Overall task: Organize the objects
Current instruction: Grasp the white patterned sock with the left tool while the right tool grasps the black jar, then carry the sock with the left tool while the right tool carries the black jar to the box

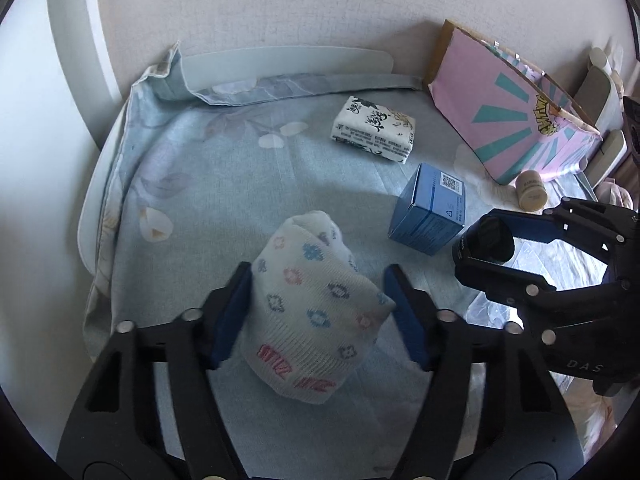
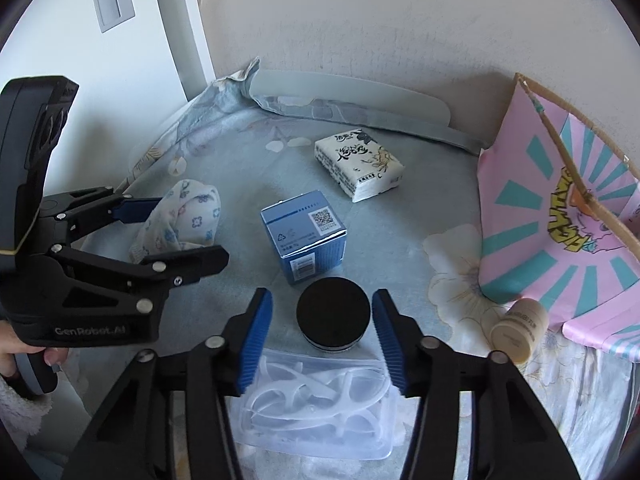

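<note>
The left tool (image 1: 318, 312) had its blue pads on either side of the rolled-up patterned sock (image 1: 316, 308). The left pad was right against the knit and the right one touched the sock's edge, so it looked pinched, though only lightly. The sock sat on the floral blue bedsheet (image 1: 200, 184).

The right tool (image 2: 322, 340) was down around a little black-lidded jar (image 2: 333, 316). The pads stood just off the lid on both sides with a sliver of gap each way, so not squeezing it as far as I could tell. The jar was touching the far edge of a clear plastic box of white hangers (image 2: 316, 404), which lay nearest the camera.

Just behind the jar was a blue carton (image 2: 306, 236) with a QR code on top. Further back was a pack of tissues (image 2: 358, 166) with black calligraphy. Off to the right, a cream bottle (image 2: 518, 330) lay on its side against a pink cardboard box with teal rays (image 2: 532, 240). A fuzzy white sleeve (image 2: 16, 408) peeked in at the lower left, holding the left tool's handle.
</note>
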`<action>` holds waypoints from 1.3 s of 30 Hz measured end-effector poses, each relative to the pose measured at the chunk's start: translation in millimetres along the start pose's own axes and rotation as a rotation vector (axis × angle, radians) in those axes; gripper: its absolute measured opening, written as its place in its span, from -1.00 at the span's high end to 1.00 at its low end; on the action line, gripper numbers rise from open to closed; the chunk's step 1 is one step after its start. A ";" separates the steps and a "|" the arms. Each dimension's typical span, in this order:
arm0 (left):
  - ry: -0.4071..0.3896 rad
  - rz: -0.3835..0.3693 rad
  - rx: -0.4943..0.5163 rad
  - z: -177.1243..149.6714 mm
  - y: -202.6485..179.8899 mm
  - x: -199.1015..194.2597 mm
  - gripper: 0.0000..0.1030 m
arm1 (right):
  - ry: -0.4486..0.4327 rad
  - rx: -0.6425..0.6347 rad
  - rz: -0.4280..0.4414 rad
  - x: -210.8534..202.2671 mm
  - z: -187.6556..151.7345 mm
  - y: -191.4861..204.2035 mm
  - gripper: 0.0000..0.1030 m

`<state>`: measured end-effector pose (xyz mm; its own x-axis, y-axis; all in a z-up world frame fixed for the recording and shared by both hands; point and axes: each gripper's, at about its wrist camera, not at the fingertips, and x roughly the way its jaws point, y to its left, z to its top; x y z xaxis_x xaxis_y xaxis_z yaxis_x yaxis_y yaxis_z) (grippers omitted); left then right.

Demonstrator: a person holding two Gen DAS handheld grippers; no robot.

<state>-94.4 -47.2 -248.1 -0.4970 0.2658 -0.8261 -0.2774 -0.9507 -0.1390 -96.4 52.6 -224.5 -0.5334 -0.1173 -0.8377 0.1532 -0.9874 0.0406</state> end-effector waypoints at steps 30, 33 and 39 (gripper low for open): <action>-0.037 -0.029 -0.065 32.1 -15.1 -61.2 0.14 | -0.011 0.076 -0.001 -52.2 27.8 -6.6 0.36; -0.037 -0.035 -0.067 39.6 -21.5 -69.5 0.14 | -0.026 0.087 -0.007 -65.1 33.1 -10.3 0.36; -0.062 -0.032 -0.066 59.8 -39.9 -89.1 0.14 | -0.049 0.102 -0.006 -91.8 43.2 -25.9 0.36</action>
<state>-88.2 -23.4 -136.2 -0.5388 0.3040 -0.7857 -0.2405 -0.9493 -0.2024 -87.3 84.3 -125.0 -0.5745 -0.1144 -0.8105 0.0661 -0.9934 0.0934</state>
